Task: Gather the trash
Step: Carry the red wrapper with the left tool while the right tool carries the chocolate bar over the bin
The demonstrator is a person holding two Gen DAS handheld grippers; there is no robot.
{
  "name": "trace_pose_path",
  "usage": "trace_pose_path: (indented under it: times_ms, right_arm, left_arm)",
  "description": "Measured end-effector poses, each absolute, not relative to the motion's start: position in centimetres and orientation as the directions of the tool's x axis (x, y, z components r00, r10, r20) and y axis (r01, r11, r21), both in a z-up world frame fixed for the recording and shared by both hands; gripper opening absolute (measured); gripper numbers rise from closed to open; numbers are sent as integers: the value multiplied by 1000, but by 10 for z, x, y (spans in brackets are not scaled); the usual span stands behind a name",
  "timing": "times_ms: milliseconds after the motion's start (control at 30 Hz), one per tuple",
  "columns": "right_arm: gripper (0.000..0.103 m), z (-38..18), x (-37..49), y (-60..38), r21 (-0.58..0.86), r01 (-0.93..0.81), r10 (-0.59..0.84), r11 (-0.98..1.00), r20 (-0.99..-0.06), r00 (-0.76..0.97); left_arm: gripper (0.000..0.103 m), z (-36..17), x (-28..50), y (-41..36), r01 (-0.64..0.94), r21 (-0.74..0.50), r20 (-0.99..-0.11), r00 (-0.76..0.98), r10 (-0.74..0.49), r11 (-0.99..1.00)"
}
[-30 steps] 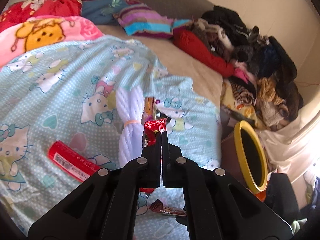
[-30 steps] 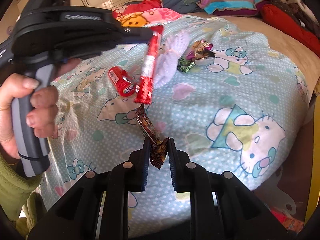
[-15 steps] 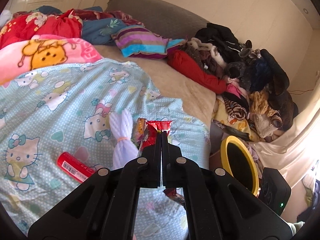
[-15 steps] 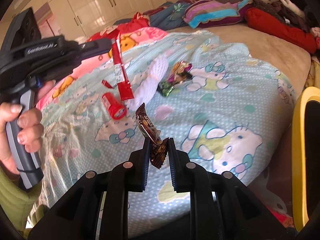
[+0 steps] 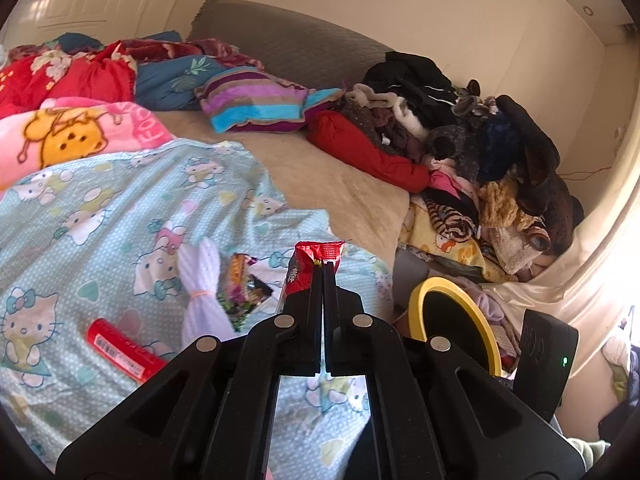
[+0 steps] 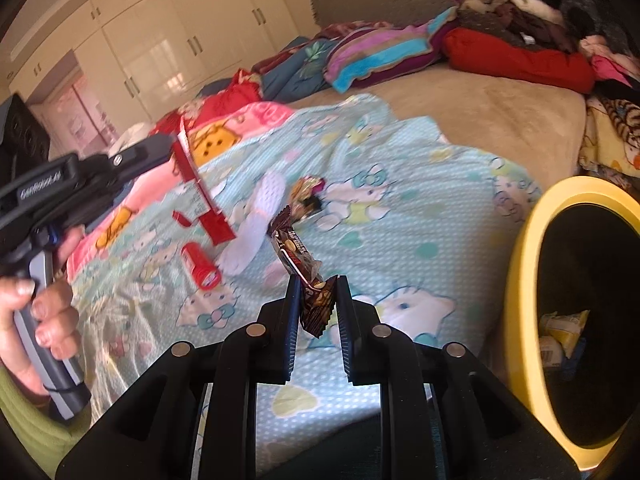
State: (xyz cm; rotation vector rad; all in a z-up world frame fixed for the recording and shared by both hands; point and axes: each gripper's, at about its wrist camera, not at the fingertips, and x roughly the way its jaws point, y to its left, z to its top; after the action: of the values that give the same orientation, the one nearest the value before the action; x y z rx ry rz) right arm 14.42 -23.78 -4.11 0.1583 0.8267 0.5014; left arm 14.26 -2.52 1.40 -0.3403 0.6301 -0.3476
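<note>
My left gripper (image 5: 323,266) is shut on a long red wrapper (image 5: 310,264), which hangs from it above the bed in the right wrist view (image 6: 198,188). My right gripper (image 6: 317,286) is shut on a brown candy-bar wrapper (image 6: 298,260), held up above the blanket. A yellow-rimmed trash bin (image 6: 528,292) stands beside the bed at the right; it also shows in the left wrist view (image 5: 486,332). A red tube (image 5: 124,350) and a colourful foil wrapper (image 5: 244,284) lie on the Hello Kitty blanket (image 5: 100,216).
A white bundle of yarn (image 5: 202,292) lies between the tube and the foil wrapper. A pile of clothes (image 5: 480,140) fills the bed's right side, pillows (image 5: 256,104) the back. Some trash (image 6: 560,332) lies inside the bin. White wardrobes (image 6: 168,52) stand behind.
Both grippers have risen and pulled back from the blanket with their wrappers. The yellow bin has come into the right wrist view at the right.
</note>
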Motion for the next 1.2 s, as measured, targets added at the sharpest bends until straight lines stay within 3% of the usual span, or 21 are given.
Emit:
trace_pose_path:
  times_ms: [1200]
  right_arm:
    - [17, -5, 150, -371, 373, -116, 330, 920, -581, 744]
  left_arm:
    - [0, 26, 130, -125, 404, -352, -494, 687, -534, 845]
